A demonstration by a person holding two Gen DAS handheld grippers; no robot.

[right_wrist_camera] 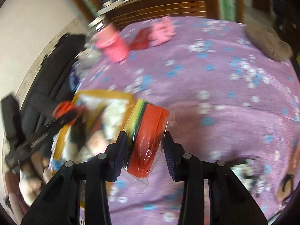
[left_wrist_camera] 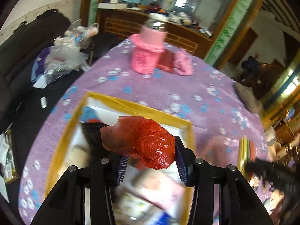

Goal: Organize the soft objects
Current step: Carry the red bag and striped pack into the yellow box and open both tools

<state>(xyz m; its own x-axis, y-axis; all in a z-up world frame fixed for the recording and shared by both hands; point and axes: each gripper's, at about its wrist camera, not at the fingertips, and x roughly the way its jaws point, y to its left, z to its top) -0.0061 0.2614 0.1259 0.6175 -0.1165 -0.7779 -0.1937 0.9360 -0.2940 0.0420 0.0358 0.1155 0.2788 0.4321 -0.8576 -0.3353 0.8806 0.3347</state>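
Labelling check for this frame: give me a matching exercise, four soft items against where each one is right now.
Items:
1. crumpled red plastic bag
2. plastic-wrapped stack of coloured felt sheets
3. pink knitted jar cover
4. flat grey cushion

Places:
A. far right edge of the purple floral tablecloth
B. in the right hand-held gripper
C. in the left hand-held gripper, over the yellow-rimmed box
D. far side of the table, around a glass jar

Pairs: 1-C, 2-B, 3-D, 4-A

We see open purple bedspread [right_wrist_camera: 215, 97] ahead and right: passable. Yellow-rimmed box [left_wrist_camera: 120, 101] crowded below left gripper [left_wrist_camera: 150, 161]. Far edge blocked: pink knitted holder [left_wrist_camera: 145, 56], red pouch [left_wrist_camera: 166, 61], pink cloth [left_wrist_camera: 182, 63]. Grey cushion [right_wrist_camera: 268, 45] far right.
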